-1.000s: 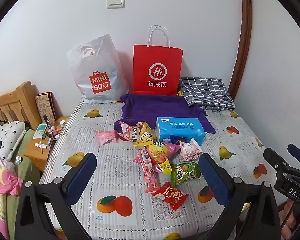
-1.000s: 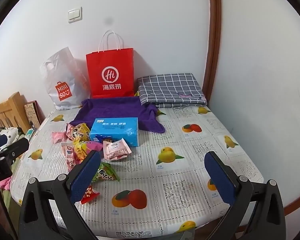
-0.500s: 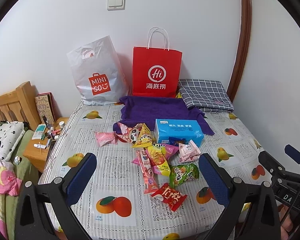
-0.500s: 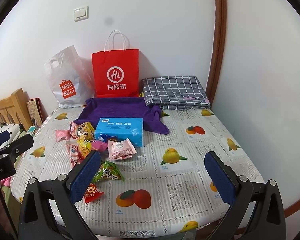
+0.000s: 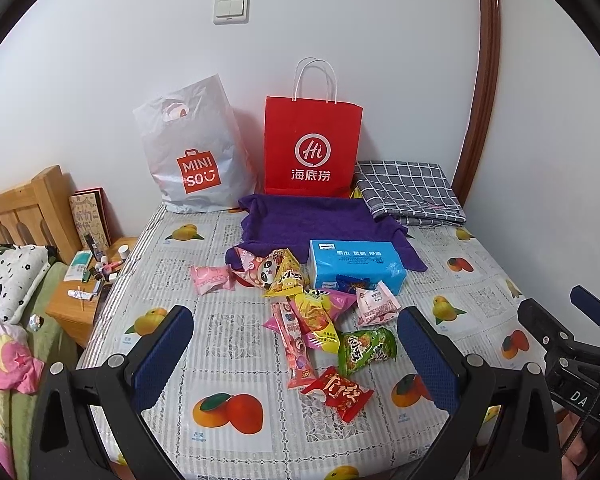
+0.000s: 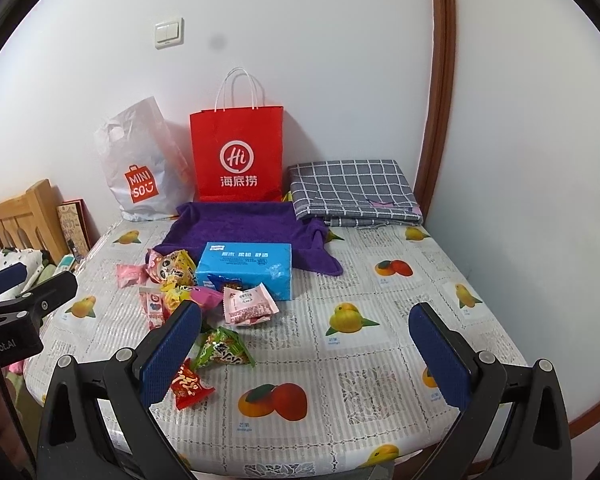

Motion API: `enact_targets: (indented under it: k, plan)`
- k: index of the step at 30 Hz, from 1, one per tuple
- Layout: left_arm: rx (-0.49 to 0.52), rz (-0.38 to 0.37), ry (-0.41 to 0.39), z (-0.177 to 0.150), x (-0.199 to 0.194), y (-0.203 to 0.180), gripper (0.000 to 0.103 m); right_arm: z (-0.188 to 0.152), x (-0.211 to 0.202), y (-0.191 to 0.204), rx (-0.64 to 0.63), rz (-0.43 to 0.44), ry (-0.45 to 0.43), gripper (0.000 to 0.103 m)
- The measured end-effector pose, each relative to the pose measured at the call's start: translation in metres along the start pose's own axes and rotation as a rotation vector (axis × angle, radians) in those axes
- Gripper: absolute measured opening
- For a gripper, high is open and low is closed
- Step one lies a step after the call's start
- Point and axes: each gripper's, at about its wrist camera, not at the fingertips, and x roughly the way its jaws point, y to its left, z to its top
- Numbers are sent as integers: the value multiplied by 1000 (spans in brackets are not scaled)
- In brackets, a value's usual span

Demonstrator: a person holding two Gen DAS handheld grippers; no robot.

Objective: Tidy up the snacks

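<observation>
Two grippers, left gripper (image 5: pixel 296 344) and right gripper (image 6: pixel 308 344), hover with fingers spread wide and empty above the bench (image 6: pixel 380 360); the snacks (image 5: pixel 316 320) lie scattered mid-bench, just before a blue tissue pack (image 5: pixel 356 264)

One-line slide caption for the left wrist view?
Open left gripper hovers over scattered snack packets beside a blue tissue pack on a fruit-print table.

Even, soft indoor light; sharp focus; strong fisheye bending and black corners; faint smudge on the wall (image 6: pixel 219 42).
</observation>
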Motion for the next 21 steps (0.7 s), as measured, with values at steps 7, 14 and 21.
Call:
enact_targets:
  k: [7,14,21]
  plan:
    - [-6,-2,2,-3,-2,0,102,0,1,1,2,-1,3,102]
    - [-6,-4,-4,-6,-3,1,102,-2,-1,6,-7,3,-1,102]
    - [-7,-3,-3,-7,-3,0,102,-2,-1,7,-10,5,-2,102]
